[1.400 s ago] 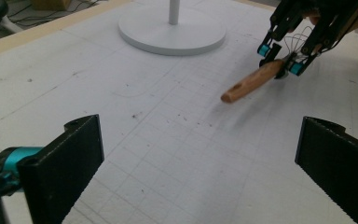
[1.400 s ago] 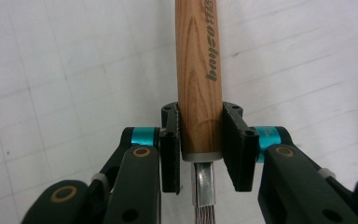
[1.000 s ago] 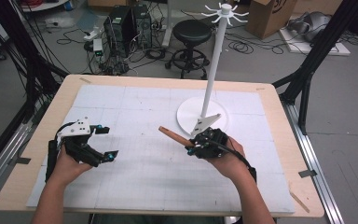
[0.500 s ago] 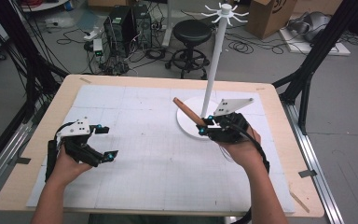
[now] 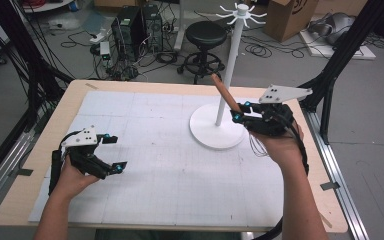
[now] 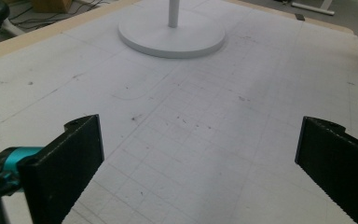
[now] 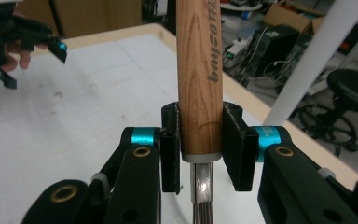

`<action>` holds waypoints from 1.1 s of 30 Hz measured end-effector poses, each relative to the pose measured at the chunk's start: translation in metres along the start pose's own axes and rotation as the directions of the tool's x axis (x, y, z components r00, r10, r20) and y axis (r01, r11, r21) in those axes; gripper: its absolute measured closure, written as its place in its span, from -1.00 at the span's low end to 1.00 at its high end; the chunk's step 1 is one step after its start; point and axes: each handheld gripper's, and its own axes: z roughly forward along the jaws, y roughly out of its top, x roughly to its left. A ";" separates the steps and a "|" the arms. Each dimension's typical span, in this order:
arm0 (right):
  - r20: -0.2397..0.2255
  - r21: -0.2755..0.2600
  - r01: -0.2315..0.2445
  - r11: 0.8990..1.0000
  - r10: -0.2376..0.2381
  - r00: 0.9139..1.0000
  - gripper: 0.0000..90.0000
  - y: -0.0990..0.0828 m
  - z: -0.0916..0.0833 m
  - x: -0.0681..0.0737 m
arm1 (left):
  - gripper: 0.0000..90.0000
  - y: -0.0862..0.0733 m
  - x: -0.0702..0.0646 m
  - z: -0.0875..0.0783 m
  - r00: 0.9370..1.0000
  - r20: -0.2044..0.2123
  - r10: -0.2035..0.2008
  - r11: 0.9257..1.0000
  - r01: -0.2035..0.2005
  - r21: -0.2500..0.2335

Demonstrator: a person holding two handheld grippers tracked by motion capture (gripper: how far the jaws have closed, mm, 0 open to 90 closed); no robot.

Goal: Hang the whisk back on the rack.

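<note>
While my right gripper [image 5: 239, 111] clamps the whisk's wooden handle [image 7: 199, 79], the slip risk is real

Handle points up beside the white stand's pole [image 5: 229, 75], wire end hanging below my hand; grip sits low near the metal ferrule, so it could pivot, or clip the pole. Left gripper [image 5: 111, 152] rests wide open, empty, on the mat [image 5: 170, 165]

We see a brown, wood-grained whisk handle [image 7: 199, 74] with dark lettering, a white round-based stand [image 5: 219, 131], and a pale gridded table mat [image 5: 170, 165].
</note>
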 end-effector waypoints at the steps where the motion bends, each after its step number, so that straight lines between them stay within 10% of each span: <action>1: 0.007 -0.007 0.005 1.000 -0.005 1.000 0.58 0.002 -0.003 -0.003 | -0.96 0.000 0.000 0.000 1.000 -0.002 0.000 1.000 0.000 0.000; 33: 0.156 -0.157 -0.081 0.984 0.105 0.982 0.58 0.038 -0.059 -0.074 | -0.96 -0.001 0.002 0.000 1.000 0.003 -0.007 1.000 0.007 0.003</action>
